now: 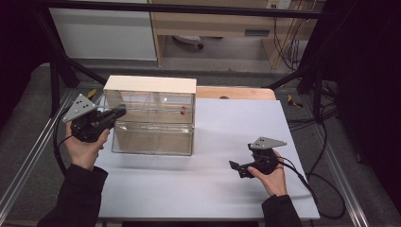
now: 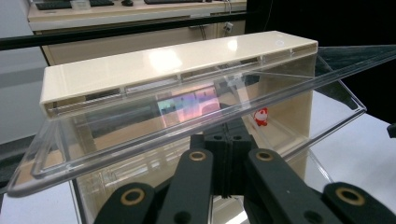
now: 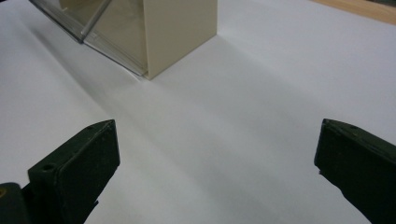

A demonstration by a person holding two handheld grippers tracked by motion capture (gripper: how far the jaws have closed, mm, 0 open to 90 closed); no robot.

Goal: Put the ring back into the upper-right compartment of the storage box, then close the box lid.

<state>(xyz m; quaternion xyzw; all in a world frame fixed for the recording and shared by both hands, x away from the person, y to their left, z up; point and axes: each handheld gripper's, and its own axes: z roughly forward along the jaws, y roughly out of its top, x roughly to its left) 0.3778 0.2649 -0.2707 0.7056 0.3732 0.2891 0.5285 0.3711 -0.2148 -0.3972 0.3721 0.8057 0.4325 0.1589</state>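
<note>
From the high view, the left gripper is clamped on the front edge of the clear hinged flap of a display case that stands at the back left of the bench, holding the flap lifted; the right gripper hovers low over bare bench, well apart from the case, with its jaws wide and nothing between them. The bench is covered with a pale grey sheet, a strip of wood shows behind it, and dark frame bars, cables and a cupboard stand in the dim room beyond. In the left gripper view the jaws are pressed together on the flap's rim, the flap slopes up from the cream lid, and a small red and white figure sits inside. The risk, as I judge it, is that the smooth plastic slips from so narrow a pinch and the flap drops shut, or that a pull drags the light case across the sheet. In the right gripper view the two jaws stand far apart over the plain sheet, the case's cream corner near ahead; a careless reach could knock it.
</note>
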